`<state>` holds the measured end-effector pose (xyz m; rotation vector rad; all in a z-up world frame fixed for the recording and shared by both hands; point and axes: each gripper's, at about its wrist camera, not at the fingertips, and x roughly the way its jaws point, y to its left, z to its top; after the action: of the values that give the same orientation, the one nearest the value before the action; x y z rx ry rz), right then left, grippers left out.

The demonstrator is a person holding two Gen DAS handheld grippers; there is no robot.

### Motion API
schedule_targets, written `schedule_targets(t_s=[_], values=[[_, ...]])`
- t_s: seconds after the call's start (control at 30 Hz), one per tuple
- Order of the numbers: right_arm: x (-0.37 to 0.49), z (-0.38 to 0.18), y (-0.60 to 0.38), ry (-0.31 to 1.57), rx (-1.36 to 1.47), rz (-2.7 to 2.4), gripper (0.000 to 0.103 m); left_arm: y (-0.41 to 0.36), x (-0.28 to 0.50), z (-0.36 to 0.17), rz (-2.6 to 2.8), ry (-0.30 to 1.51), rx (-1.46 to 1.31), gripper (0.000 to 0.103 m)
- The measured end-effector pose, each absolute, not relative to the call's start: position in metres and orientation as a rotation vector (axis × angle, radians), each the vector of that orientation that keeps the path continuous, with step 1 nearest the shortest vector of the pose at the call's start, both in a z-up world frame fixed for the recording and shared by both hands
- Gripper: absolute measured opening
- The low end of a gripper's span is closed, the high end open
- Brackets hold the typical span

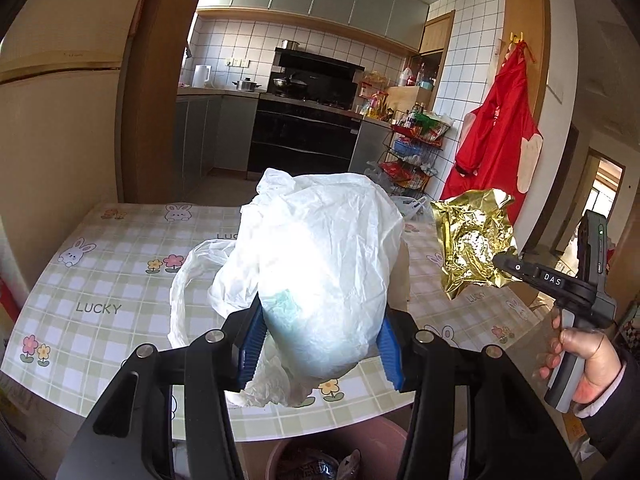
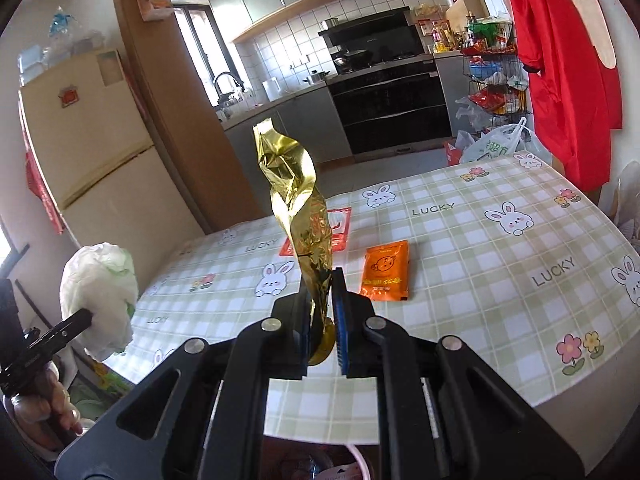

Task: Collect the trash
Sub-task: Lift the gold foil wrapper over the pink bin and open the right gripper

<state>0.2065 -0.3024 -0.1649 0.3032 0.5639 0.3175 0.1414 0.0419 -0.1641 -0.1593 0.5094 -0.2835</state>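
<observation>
Two tools hold trash above the worktop [image 2: 500, 240]: left tool [image 1: 320, 344] clamps a crumpled white plastic bag [image 1: 320, 248]; right tool [image 2: 322, 312] pinches a gold foil wrapper [image 2: 298, 208]. Orange packet [image 2: 386, 270] lies on the worktop just beyond.

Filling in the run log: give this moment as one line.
left gripper: shut on crumpled white plastic bag | right gripper: shut on crinkled gold foil wrapper | on table: orange sachet
</observation>
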Motion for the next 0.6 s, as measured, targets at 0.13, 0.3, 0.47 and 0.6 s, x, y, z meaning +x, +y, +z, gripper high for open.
schedule_targets(t_s=[0.13, 0.3, 0.47, 0.6], values=[[0.179, -0.156, -0.301, 0.556, 0.302, 0.344, 0.014, 0.032, 0.12, -0.155, -0.287, 0.51, -0.153, 0.048], [0.147, -0.151, -0.291, 0.562, 0.294, 0.378, 0.014, 0.029, 0.092, -0.141, -0.28, 0.481, -0.144, 0.049], [0.119, -0.15, -0.279, 0.578, 0.261, 0.425, 0.014, 0.037, 0.066, -0.133, -0.278, 0.461, -0.177, 0.049], [0.103, -0.157, -0.271, 0.619, 0.248, 0.456, 0.014, 0.043, 0.051, -0.134, -0.264, 0.444, -0.169, 0.049]])
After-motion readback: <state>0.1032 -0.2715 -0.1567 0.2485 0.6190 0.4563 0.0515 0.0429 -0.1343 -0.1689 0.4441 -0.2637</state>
